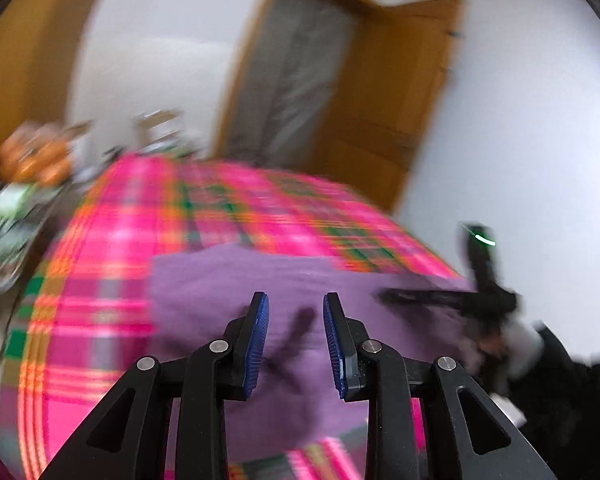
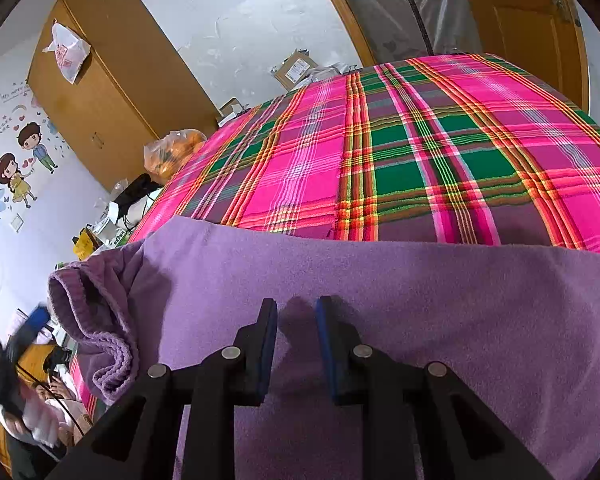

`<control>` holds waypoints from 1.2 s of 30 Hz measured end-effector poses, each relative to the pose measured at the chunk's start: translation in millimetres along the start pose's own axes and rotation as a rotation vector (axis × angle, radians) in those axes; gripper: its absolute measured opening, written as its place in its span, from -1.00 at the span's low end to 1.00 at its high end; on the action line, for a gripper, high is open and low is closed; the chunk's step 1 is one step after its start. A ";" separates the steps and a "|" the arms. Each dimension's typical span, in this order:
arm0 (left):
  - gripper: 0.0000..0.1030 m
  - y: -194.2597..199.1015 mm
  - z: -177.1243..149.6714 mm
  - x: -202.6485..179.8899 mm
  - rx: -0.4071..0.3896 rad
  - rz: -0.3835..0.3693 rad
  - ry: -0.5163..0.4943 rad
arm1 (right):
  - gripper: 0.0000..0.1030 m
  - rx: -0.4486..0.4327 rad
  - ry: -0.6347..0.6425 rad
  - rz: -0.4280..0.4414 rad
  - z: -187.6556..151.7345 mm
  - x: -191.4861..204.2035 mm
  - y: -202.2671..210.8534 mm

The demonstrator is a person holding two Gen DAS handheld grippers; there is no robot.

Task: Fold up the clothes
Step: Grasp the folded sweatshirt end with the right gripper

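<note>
A purple garment [image 2: 380, 280] is spread flat on a bed covered by a pink and green plaid sheet [image 2: 420, 140], filling the lower half of the right wrist view. One sleeve [image 2: 96, 320] is bunched at the lower left of that frame, its ribbed cuff curled over.

The right hand-held gripper [image 2: 296, 312] is seen at bottom centre, jaws parted with a narrow gap, nothing pinched; purple cloth is seen through the gap.

The left wrist view is blurred. The left hand-held gripper [image 1: 296, 308] is seen at bottom centre above the garment [image 1: 228, 292], jaws spread, nothing between them. The other gripper is seen as a dark smear at the right edge.

A wooden wardrobe [image 2: 112, 80] is seen at upper left, a door [image 2: 532, 20] at upper right.
</note>
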State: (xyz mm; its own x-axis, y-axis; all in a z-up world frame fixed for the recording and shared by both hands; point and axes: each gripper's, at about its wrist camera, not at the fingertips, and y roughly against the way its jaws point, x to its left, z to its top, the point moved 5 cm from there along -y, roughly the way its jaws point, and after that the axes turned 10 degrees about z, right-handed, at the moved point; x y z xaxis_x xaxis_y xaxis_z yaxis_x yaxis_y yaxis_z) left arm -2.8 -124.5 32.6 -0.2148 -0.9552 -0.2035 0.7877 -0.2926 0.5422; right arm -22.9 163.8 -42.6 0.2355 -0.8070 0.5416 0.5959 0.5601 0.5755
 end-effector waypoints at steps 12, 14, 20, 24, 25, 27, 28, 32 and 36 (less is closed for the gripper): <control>-0.43 -91.9 13.4 -23.9 0.228 0.025 0.001 | -0.57 -0.001 -0.008 0.013 0.5 -1.8 0.2; -0.43 -93.4 8.8 -26.2 0.238 0.022 0.002 | -0.55 0.000 -0.007 0.018 0.7 -1.6 0.3; -0.35 -49.5 -0.6 -2.1 0.134 0.033 0.101 | -0.25 0.020 0.041 0.100 2.1 25.0 3.4; -0.28 -14.1 -17.6 39.7 0.088 0.167 0.200 | -0.15 0.076 0.044 0.232 3.1 51.4 -16.7; -0.27 -9.5 -23.3 47.4 0.089 0.185 0.223 | -0.14 0.101 0.024 0.252 2.7 53.8 -25.6; -0.23 -0.5 -34.6 62.7 0.091 0.219 0.268 | -0.13 0.148 -0.012 0.286 1.8 57.0 -43.2; -0.23 2.2 -39.2 68.4 0.097 0.226 0.288 | -0.10 0.162 -0.022 0.296 1.1 58.7 -48.7; -0.21 7.1 -57.9 77.2 0.119 0.230 0.327 | -0.03 0.190 -0.055 0.344 4.9 67.5 -67.0; -0.19 1.7 -64.5 76.6 0.112 0.221 0.345 | 0.07 0.201 -0.060 0.351 11.1 71.7 -76.8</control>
State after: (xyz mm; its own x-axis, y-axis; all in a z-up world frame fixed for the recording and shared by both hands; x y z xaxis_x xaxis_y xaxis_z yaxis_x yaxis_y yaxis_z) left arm 19.4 -195.4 -34.6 0.1729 -0.9305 -0.3231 0.7212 -0.1038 0.6849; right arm -60.3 65.0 -41.2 0.3494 -0.5511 0.7578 0.3241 0.8299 0.4542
